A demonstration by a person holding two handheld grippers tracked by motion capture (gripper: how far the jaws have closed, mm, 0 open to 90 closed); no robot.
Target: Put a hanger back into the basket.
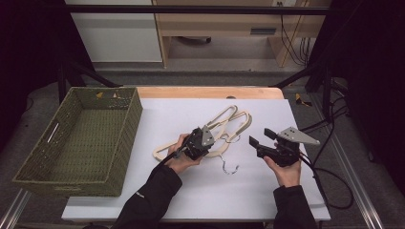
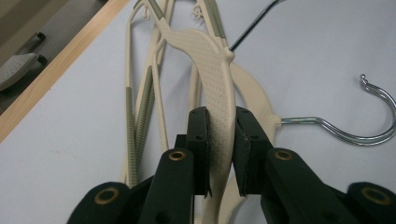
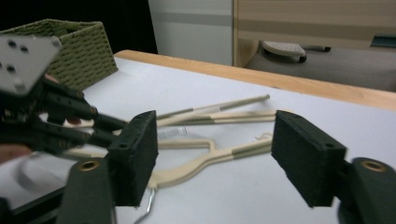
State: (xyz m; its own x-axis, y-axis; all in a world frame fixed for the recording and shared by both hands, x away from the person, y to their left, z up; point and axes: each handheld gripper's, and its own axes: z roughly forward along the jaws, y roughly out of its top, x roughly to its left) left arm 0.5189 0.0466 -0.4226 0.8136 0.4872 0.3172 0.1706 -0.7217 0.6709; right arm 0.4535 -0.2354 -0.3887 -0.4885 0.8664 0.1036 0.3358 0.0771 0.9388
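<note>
- The left gripper [image 2: 219, 154] pinches the textured shoulder of a cream plastic hanger [image 2: 212, 70], lifted slightly off the pile.
- More cream hangers [image 1: 234, 119] lie on the white bench [image 1: 143, 191], well right of the green woven basket [image 1: 81, 138].
- A metal hook [image 2: 373, 116] rests flat beside them.
- The right gripper [image 3: 215, 158], farther right of the basket, hovers with jaws spread, holding nothing.
</note>
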